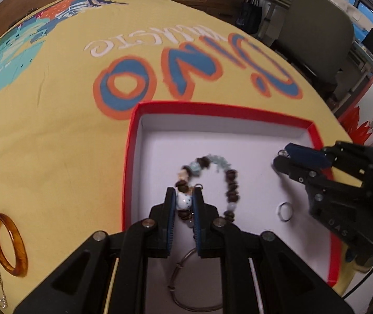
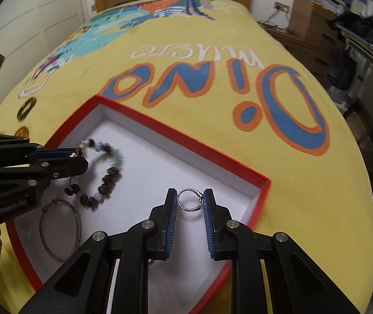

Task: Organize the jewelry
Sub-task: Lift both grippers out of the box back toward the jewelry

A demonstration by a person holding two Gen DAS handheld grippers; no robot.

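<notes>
Left gripper point(image 1: 184, 201) jaws clamp the beaded bracelet point(image 1: 232, 185) over the red-rimmed box point(image 1: 127, 167) on the bed. Right gripper point(image 2: 190, 202) jaws close on a thin silver ring point(image 2: 189, 200) near the box's right edge. Judged step: placing both pieces. Next: lower and release. Beads are knobbly; a wire bangle point(image 2: 59, 231) lies inside.

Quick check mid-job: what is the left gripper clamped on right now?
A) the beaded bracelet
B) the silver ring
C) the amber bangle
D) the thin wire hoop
A: the left gripper is shut on the beaded bracelet, pinching its white bead over the red box; the right gripper holds the silver ring.
</notes>
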